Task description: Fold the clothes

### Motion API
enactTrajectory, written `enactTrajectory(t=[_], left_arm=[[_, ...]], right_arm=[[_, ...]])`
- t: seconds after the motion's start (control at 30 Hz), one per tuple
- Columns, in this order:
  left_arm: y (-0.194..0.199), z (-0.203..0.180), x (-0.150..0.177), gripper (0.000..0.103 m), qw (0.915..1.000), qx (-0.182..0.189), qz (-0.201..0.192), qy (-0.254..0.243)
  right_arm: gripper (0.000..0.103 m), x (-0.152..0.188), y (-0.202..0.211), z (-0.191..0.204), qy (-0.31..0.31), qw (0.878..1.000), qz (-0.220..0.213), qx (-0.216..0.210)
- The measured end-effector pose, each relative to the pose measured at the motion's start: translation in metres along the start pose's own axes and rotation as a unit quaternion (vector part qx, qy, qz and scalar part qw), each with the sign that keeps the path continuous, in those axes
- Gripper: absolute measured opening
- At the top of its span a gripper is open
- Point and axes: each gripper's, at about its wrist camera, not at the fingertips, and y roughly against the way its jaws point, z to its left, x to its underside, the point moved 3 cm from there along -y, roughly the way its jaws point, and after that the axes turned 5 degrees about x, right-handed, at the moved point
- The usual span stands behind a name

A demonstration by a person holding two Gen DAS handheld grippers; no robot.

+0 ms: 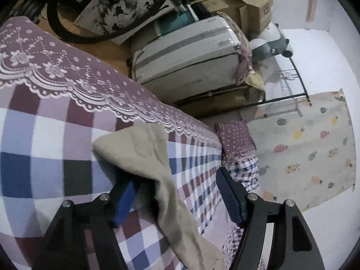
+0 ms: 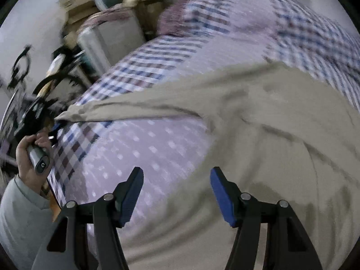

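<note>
The left gripper (image 1: 177,189) stands wide open, a strip of the beige cotton garment (image 1: 144,148) draped between its jaws, unclamped. That garment sprawls rumpled over the checked bedspread (image 1: 45,135). The right gripper (image 2: 176,193), equally agape and empty, hovers over it. Judging by that, most folding remains.

This is a lived-in bedroom doubling as storage. A bed with a purple, blue and white checked cover (image 1: 45,139) and lace-edged dotted mauve cloth (image 1: 56,67) fills it. Beside it stand a pale grey hard-shell suitcase (image 1: 186,54), brown cardboard boxes (image 1: 254,11) and a black-tyred bicycle wheel (image 1: 108,9). A pineapple-print cream fabric (image 1: 310,148) hangs by the white wall.
</note>
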Motion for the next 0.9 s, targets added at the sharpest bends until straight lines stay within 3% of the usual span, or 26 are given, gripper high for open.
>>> enactTrajectory(t=[0.1, 0.23, 0.4, 0.7, 0.9], left_arm=[[0.012, 0.0, -0.006, 0.073, 0.9996, -0.018, -0.019, -0.01], [0.026, 0.0, -0.017, 0.073, 0.9984, -0.025, -0.049, -0.017], [0.022, 0.008, -0.022, 0.073, 0.9993, -0.026, -0.027, -0.005], [0.03, 0.019, -0.043, 0.073, 0.9994, -0.02, -0.028, 0.008], [0.031, 0.024, -0.054, 0.073, 0.9997, -0.016, -0.015, 0.005]], right_arm=[[0.065, -0.031, -0.02, 0.029, 0.081, 0.997, -0.017, -0.009], [0.064, -0.059, -0.052, 0.046, 0.169, 0.985, -0.014, 0.011], [0.064, -0.078, -0.092, 0.061, 0.214, 0.977, 0.012, 0.007], [0.063, -0.108, -0.136, 0.151, 0.255, 0.961, 0.026, -0.106], [0.051, -0.111, -0.163, 0.201, 0.302, 0.947, 0.036, -0.103]])
